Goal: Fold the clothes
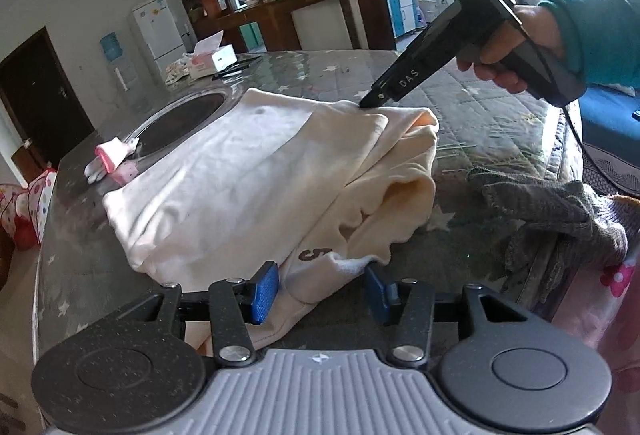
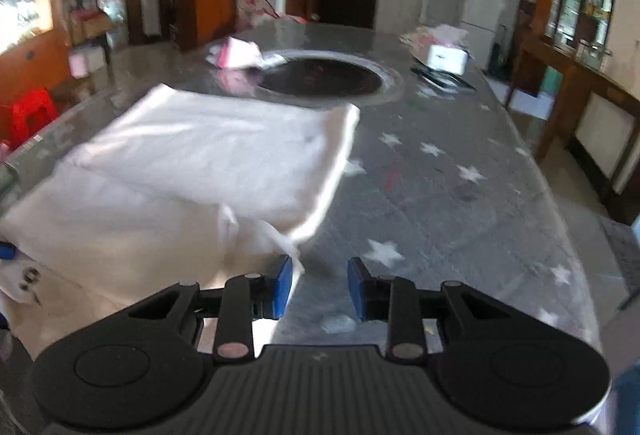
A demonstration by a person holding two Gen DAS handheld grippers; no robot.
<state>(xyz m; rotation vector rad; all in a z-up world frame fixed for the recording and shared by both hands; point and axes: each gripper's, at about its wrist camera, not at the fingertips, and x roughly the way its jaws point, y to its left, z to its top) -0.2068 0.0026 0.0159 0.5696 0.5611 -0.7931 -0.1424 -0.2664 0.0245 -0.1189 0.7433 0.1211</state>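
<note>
Showing a brown "5", the cream garment (image 1: pixel 248 179) lies between the released left claw (image 1: pixel 322 293); right claw (image 2: pixel 320 287) released.

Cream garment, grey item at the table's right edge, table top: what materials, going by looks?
Cream garment: soft matte knit, probably cotton jersey; it creases and drapes in rounded folds.
Grey item: coarse knit, likely wool or acrylic; stitch texture visible.
Table top: glossy, reflective, likely glass or clear plastic over a star-printed quilted cloth; reflections show.

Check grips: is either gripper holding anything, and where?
Right gripper holds nothing. Left gripper straddles the near hem of the cream garment; whether it grips cannot be told.
</note>
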